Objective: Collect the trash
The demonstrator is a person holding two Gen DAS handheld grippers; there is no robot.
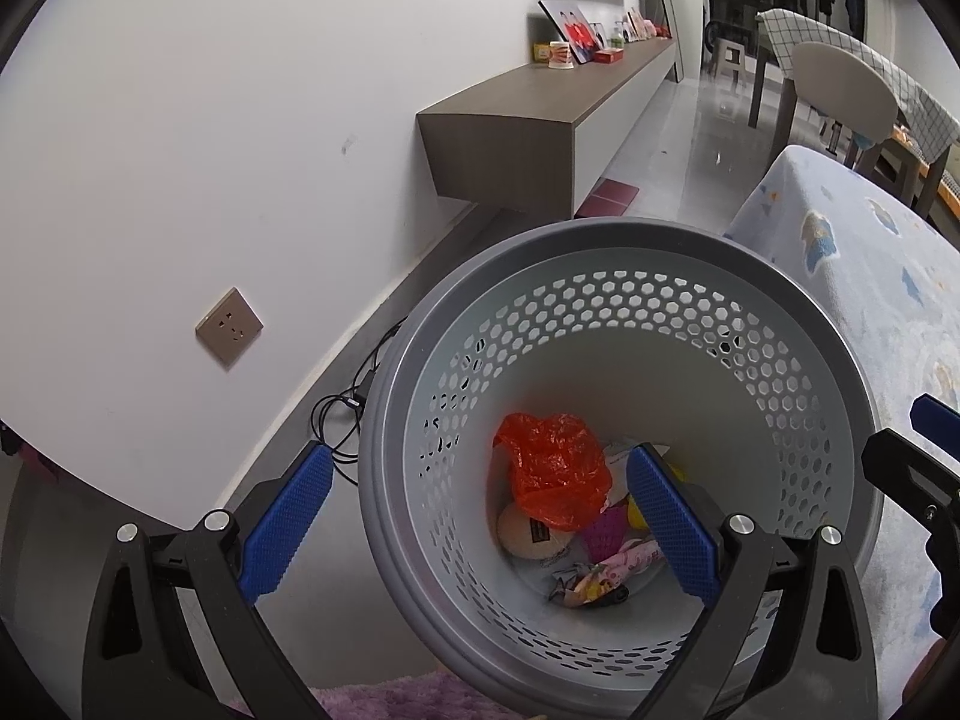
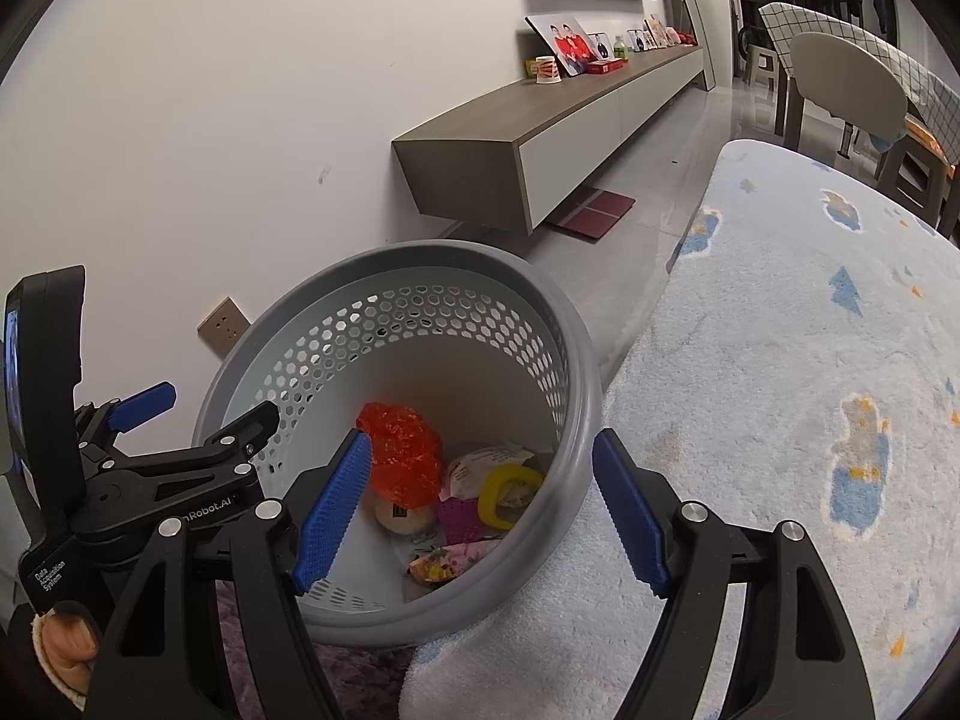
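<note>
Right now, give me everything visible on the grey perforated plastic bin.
The grey perforated plastic bin is round, with a darker thick rim and a paler wall pierced by honeycomb holes in its upper and lower bands. It stands on the floor near the white wall, its rim meeting the pale blue patterned rug. Inside lie a crumpled red plastic bag, a yellow ring, a round beige item and wrappers. Neither gripper visibly touches it.
</note>
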